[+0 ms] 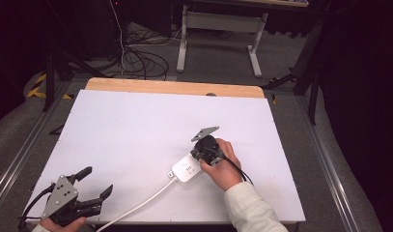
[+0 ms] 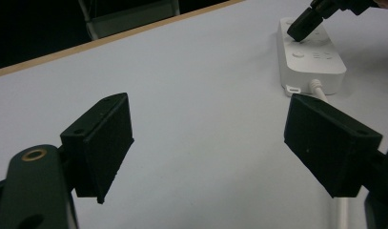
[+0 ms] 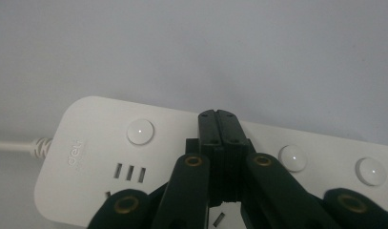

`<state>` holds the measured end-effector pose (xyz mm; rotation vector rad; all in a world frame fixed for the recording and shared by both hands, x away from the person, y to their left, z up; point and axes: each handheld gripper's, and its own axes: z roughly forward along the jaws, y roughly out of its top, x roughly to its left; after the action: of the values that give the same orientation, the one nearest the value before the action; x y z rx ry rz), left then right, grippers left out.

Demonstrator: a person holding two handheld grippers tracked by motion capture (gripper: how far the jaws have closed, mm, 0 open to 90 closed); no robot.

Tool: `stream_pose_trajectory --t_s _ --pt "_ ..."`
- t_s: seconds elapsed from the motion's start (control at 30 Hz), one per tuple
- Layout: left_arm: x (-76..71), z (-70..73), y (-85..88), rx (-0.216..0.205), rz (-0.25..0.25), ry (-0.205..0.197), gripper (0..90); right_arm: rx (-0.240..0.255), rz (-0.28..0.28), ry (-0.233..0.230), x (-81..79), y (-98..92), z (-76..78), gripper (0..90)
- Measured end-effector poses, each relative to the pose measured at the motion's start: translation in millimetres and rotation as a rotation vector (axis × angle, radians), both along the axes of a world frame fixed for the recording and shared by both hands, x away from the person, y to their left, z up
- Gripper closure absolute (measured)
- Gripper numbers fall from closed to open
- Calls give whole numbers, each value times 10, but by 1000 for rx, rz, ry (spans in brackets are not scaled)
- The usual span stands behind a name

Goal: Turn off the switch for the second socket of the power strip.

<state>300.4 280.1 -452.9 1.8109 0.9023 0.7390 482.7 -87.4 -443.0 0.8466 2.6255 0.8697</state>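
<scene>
White power strip [image 3: 86, 157] w/ grey "deli"-like logo – blurry, right hand-held gripper [image 3: 217, 125] jaws pressed together on it, left hand-held gripper [image 1: 94, 182] wide apart

A power strip [image 1: 186, 170] lies on the tabletop [image 1: 136, 130], right of centre and toward the near edge. Its cord [image 1: 136, 208] runs from its left end to the near edge. The right tongs [image 1: 200, 155] sit directly over the strip, jaws pressed together, tips down on its top face between two buttons (contact looks likely). The left tongs [image 1: 96, 182] rest at the near left corner, jaws spread wide, well apart from the strip.
</scene>
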Motion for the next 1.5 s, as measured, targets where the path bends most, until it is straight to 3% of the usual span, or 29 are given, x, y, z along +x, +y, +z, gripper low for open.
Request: stream_pose_trajectory --t_s 0.17,0.67,0.93,1.1,1.17,1.23,1.5 --pt "8 -3 -2 0 0 3 172 63 12 -27 -55 -13 95 900" --pt "10 -5 -3 -4 3 4 172 89 36 -61 -150 -32 331 900" --pt "8 -3 2 -2 2 3 172 92 41 -65 -158 -30 348 900" --pt "7 -5 -2 -3 3 6 172 147 53 -86 -165 -63 378 603" --pt "6 -2 -2 -9 3 5 172 138 36 -82 -175 -86 390 509" --pt "7 -2 -2 -1 2 1 171 142 31 -113 -201 -108 412 436" --pt "17 -1 -5 -6 0 2 171 256 11 -135 -307 -310 559 296"
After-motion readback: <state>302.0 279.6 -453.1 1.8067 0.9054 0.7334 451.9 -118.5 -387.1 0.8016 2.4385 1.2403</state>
